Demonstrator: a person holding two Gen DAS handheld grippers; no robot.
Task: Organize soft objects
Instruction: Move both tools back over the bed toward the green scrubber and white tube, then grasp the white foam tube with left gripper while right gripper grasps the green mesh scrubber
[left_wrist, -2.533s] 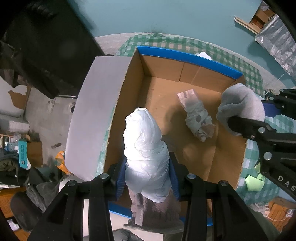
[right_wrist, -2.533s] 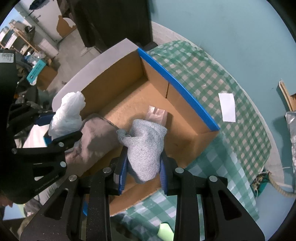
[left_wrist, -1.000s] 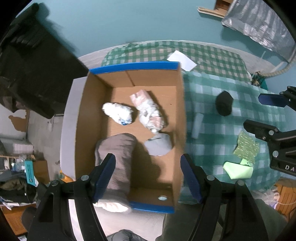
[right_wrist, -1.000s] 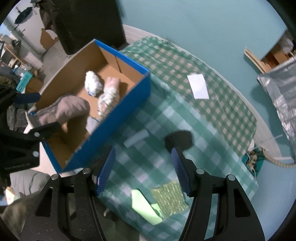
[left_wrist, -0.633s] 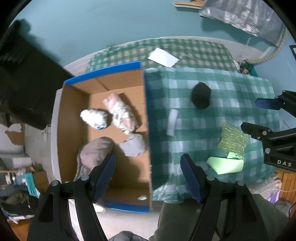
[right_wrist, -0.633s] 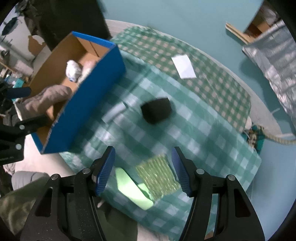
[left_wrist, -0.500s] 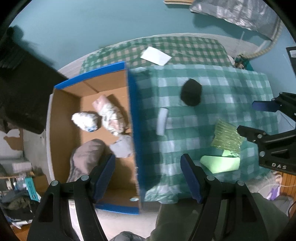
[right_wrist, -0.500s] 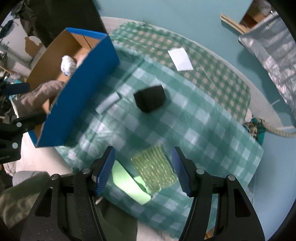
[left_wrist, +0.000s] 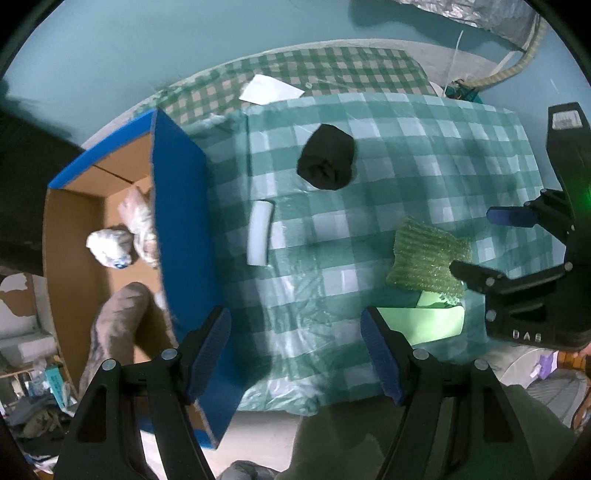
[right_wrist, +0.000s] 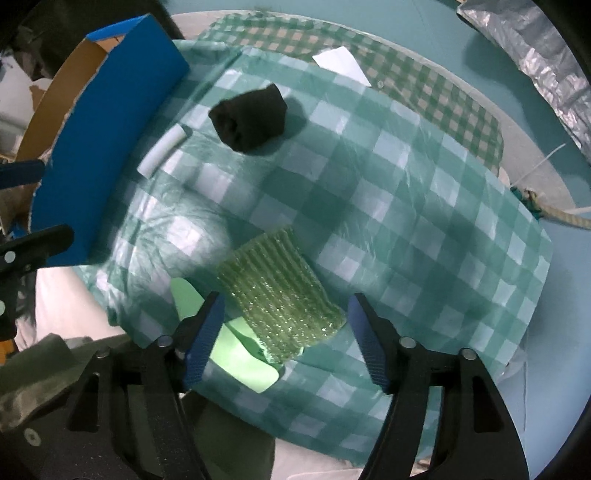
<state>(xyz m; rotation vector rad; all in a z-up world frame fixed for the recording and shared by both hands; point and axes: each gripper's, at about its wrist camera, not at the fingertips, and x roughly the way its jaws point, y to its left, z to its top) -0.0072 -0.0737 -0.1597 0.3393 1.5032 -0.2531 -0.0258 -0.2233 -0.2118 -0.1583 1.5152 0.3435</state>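
Note:
My left gripper (left_wrist: 295, 350) stands open with nothing between its pads, over the checked cloth just right of the blue cardboard box (left_wrist: 181, 229). Inside the box lie a white bundle (left_wrist: 109, 245), a patterned bundle (left_wrist: 142, 225) and a grey-brown bundle (left_wrist: 114, 325). My right gripper (right_wrist: 286, 339) hangs over a glittery green cloth (right_wrist: 277, 291); its jaws are opening and the pads do not touch the cloth. A pale green piece (right_wrist: 240, 354) lies partly under that cloth. Farther off sit a black rolled cloth (right_wrist: 251, 118) and a small white roll (right_wrist: 162, 151).
The table carries a green checked cover (right_wrist: 424, 221). A white paper (right_wrist: 340, 62) lies near its far edge. A rope (right_wrist: 554, 216) and silver foil (right_wrist: 554, 66) lie on the floor at right. A person's trouser leg (left_wrist: 406, 443) is at the near edge.
Both grippers have let go of their bundles, which now lie in the box. Both have swung right from the box and sunk toward the table. The right jaws have widened.

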